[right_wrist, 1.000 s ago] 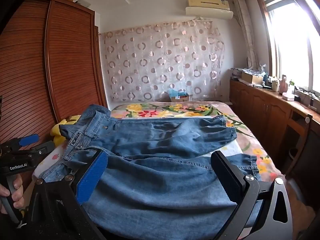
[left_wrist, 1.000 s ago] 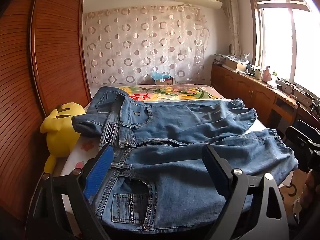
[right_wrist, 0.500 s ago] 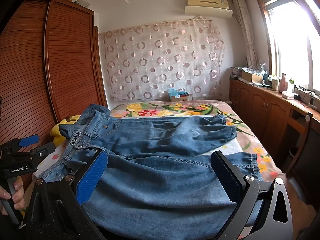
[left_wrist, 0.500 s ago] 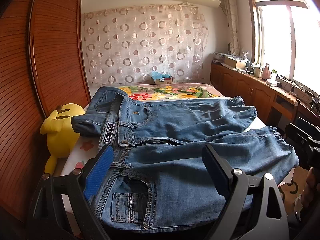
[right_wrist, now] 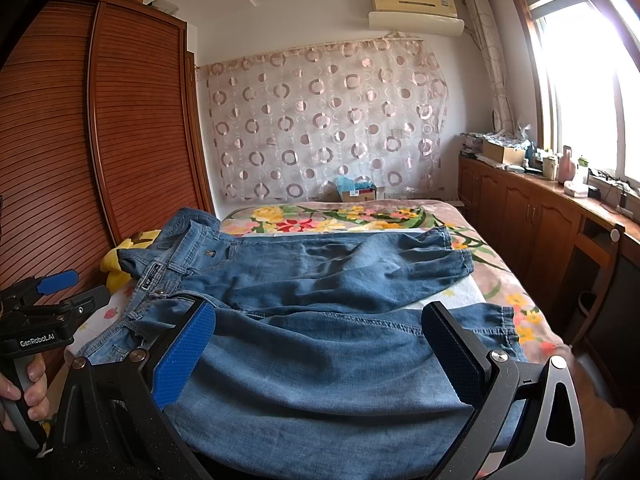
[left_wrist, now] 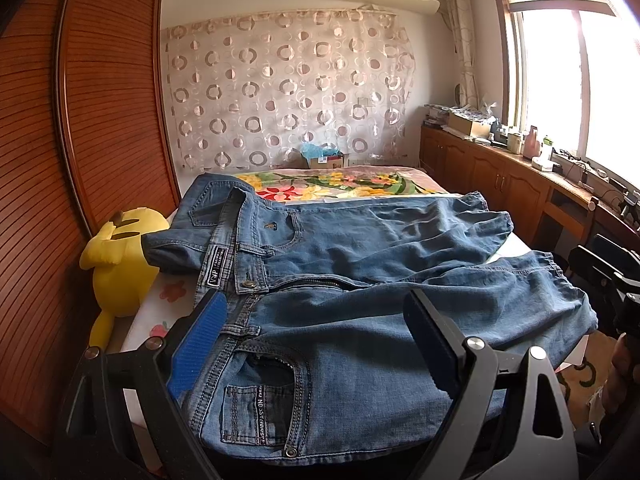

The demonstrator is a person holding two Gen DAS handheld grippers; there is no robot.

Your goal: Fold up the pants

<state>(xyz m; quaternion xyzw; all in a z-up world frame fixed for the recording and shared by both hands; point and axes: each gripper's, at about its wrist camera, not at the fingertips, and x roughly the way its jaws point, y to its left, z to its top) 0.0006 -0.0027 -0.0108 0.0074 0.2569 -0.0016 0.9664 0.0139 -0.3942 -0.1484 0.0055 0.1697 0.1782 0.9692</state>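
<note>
Seen from the left wrist, the left tongs [left_wrist: 316,340] stand wide apart over the waistband end of the blue jeans [left_wrist: 360,280], which lie spread unfolded across the bed [left_wrist: 504,246], legs running to the right; a yellow plush toy [left_wrist: 120,268] sits at the bed's left edge. From the right wrist, the right tongs [right_wrist: 316,350] are likewise apart, holding nothing, above the near leg of the jeans [right_wrist: 320,300], with the left tongs [right_wrist: 60,292] beside the waistband.

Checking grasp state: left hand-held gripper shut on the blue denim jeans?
No, the left hand-held gripper is open above the blue denim jeans.
</note>
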